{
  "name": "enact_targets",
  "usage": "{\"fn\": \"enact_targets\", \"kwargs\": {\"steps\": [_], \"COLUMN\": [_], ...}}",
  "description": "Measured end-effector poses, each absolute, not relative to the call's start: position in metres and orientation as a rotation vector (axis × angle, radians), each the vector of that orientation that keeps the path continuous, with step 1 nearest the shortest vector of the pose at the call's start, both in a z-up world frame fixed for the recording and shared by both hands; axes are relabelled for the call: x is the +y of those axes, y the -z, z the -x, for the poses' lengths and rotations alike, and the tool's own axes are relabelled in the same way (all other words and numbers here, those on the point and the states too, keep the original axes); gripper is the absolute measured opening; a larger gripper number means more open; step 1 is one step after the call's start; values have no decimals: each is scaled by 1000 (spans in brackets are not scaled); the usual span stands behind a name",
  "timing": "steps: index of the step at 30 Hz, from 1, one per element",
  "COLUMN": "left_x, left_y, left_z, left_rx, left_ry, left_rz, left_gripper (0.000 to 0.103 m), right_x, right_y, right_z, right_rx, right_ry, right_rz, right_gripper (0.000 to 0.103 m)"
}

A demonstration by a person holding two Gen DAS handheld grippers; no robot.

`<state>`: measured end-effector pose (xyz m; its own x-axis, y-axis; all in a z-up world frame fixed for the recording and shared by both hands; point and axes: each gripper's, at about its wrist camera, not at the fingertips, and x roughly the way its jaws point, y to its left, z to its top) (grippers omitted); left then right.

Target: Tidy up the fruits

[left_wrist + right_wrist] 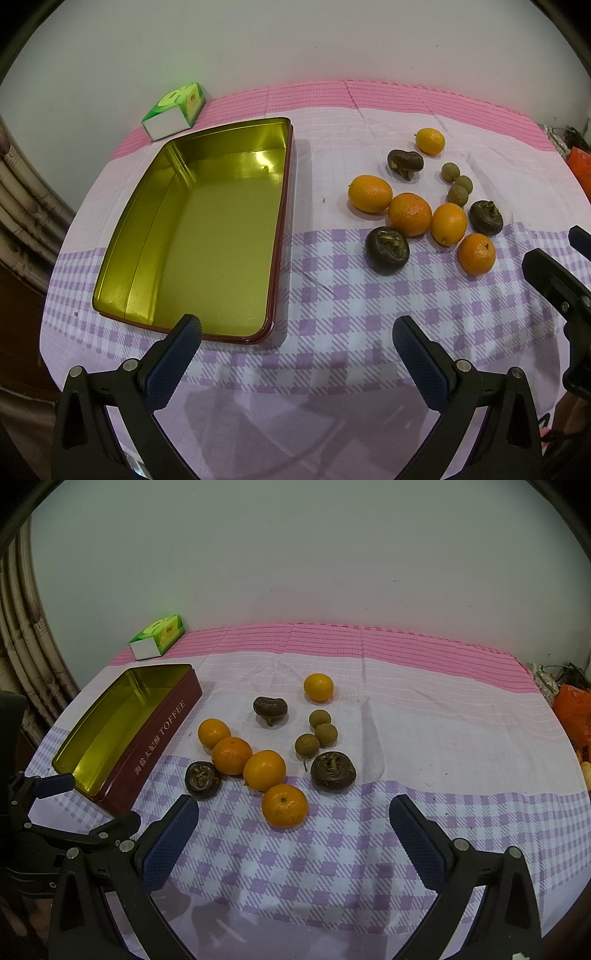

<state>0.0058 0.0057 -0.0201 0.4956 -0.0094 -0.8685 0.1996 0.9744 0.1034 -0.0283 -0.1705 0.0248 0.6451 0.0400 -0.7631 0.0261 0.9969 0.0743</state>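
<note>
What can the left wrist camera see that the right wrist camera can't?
Only the left wrist view shows the whole gold floor of the tin, with nothing in it. Only the right wrist view shows the tin's red side reading TOFFEE and a yellowish thing at the right edge. Both show the oranges, dark brown fruits, small tan fruits, green box and both open hand-held grippers.

We see bare cloth (332,867) before the fruit cluster (264,770), the tin (155,734) walling its left side.

Both views oblique, downward (shared: tin (207,229), fruits).
</note>
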Motion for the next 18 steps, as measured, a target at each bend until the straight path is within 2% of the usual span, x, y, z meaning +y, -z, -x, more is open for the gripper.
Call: {"fn": "enact_targets", "kwargs": {"steps": [14, 18], "left_x": [10, 14], "left_y": [20, 19], "left_z": [-8, -9], "left_rx": [1049, 1049], "left_ry": [130, 133], "left_rz": [-204, -200], "left_gripper": [102, 102], "right_x": [-168, -166], "right_y": [-21, -15], "right_z": [30, 27], "right_rx": [883, 908], "right_ry": [-12, -25], "right_rz": [-69, -56], "right_gripper": [102, 96]}}
